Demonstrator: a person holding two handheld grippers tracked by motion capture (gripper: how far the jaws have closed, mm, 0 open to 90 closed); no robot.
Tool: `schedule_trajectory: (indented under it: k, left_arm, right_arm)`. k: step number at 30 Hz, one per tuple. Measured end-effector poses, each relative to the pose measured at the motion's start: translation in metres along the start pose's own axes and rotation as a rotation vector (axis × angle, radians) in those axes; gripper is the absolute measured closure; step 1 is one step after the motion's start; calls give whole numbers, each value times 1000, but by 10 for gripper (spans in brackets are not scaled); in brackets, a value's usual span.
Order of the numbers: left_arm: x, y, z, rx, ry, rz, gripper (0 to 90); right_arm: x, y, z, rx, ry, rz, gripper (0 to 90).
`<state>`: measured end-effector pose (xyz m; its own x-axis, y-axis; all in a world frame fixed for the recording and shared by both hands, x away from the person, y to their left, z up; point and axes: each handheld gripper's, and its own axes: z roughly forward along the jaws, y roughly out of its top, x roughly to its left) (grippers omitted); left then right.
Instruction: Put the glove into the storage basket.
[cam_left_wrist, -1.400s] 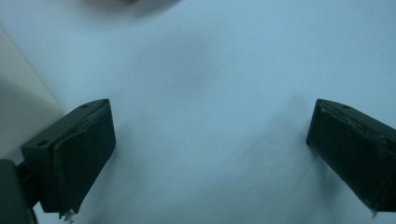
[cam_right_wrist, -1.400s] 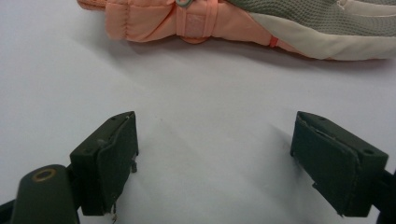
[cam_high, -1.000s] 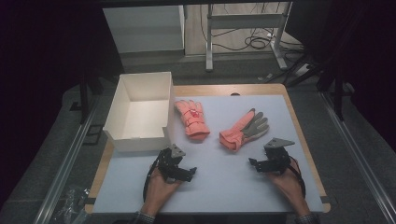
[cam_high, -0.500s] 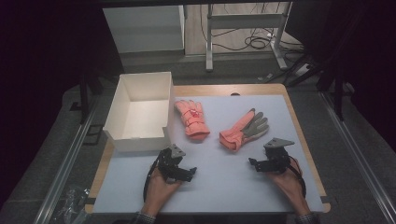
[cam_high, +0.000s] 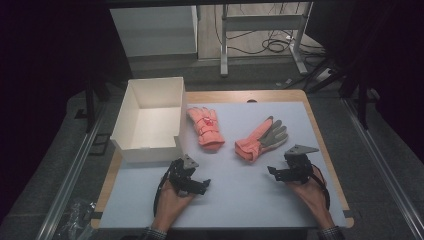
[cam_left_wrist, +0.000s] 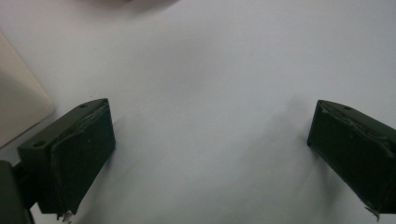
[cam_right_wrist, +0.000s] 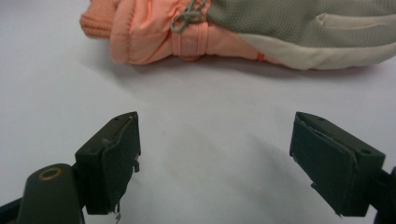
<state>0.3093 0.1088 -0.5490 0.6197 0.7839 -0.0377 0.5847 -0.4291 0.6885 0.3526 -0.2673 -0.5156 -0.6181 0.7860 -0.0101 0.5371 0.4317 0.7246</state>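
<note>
Right gripper view: my right tongs (cam_right_wrist: 215, 163) released, grey-palmed glove (cam_right_wrist: 261, 32) just ahead, lying crosswise, cuff left. Left tongs (cam_left_wrist: 208, 158) released over bare tabletop (cam_left_wrist: 210, 70).

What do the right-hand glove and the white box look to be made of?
Right glove: soft padded fabric, matte orange, puckered at the strap; its palm is grey fine-weave textile with a smoother cream patch, maybe synthetic leather. White box: thin, flat, matte walls with crisp folded corners, probably cardboard.
</note>
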Motion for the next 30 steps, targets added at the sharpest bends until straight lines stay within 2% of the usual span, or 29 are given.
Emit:
schedule_trajectory:
  k: [11, 15, 21, 30]
  left_arm:
    - [0, 0, 0, 0, 0, 0, 9]
    - [0, 0, 0, 0, 0, 0, 9]
    - [0, 0, 0, 0, 0, -1, 9]
    - [0, 0, 0, 0, 0, -1, 9]
  right_arm:
    - [-5, 12, -4, -13, 6, 30, 167]
    - [-9, 18, -5, -14, 3, 27, 201]
    - [-16, 33, -6, -17, 14, 40, 334]
    - [-25, 54, 5, -12, 14, 67, 428]
